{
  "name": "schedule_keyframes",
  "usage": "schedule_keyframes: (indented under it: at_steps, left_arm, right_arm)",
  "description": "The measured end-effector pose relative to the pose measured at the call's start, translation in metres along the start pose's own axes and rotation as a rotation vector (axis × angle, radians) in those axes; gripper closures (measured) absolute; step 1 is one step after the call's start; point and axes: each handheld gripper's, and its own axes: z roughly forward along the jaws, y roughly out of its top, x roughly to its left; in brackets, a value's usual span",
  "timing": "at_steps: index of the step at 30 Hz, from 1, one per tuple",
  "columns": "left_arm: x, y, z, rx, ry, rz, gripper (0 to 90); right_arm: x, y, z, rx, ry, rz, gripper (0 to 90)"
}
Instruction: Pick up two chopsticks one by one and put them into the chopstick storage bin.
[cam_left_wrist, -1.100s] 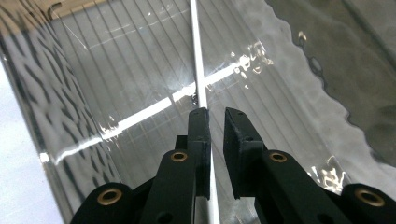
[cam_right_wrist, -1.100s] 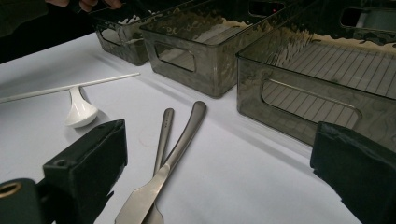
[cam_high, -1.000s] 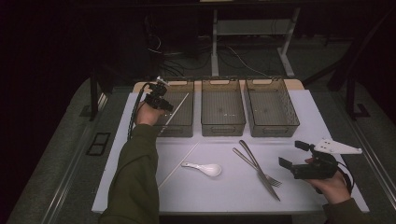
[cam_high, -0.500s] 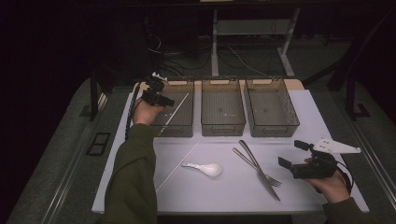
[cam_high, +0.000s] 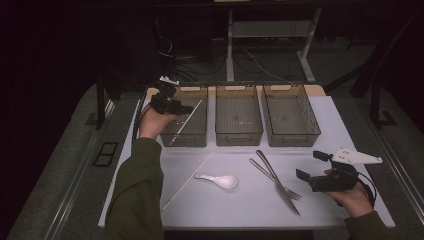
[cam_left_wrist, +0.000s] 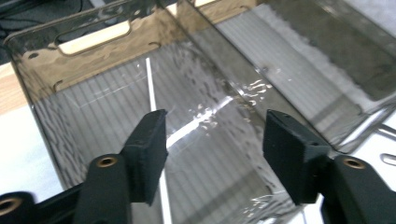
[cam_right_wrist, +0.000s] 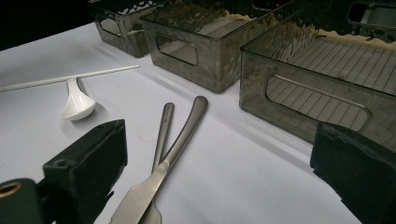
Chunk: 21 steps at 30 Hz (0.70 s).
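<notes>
Over the desk's far-left corner the left gripper (cam_high: 181, 106) hovers above the left bin (cam_high: 197, 136) — jaws just opened, nothing between them; a white chopstick (cam_high: 186, 120) leans inside. Another chopstick (cam_high: 186, 182), spoon (cam_high: 218, 180), knife (cam_high: 277, 184) and fork (cam_high: 274, 179) lie mid-desk. Near the right edge, the right gripper (cam_high: 310, 166) gapes wide, empty.

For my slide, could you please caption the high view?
Left gripper open above a chopstick lying in the left bin; right gripper waits beside knife and fork.
</notes>
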Motion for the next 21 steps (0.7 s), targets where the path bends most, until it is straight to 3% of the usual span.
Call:
schedule_keyframes:
  at_steps: [10, 15, 21]
  left_arm:
    - [-0.018, -0.014, -0.014, -0.017, -0.054, 0.023, 30.8]
    - [-0.032, -0.026, -0.021, -0.046, -0.067, 0.037, 26.3]
    - [-0.050, -0.044, -0.026, -0.036, -0.076, 0.056, 25.6]
  right_arm:
    - [0.000, -0.002, 0.000, 0.006, 0.006, 0.004, 3.8]
    - [0.000, -0.003, -0.002, 0.006, 0.003, 0.001, 3.7]
    - [0.000, -0.003, 0.000, 0.010, 0.002, 0.007, 3.7]
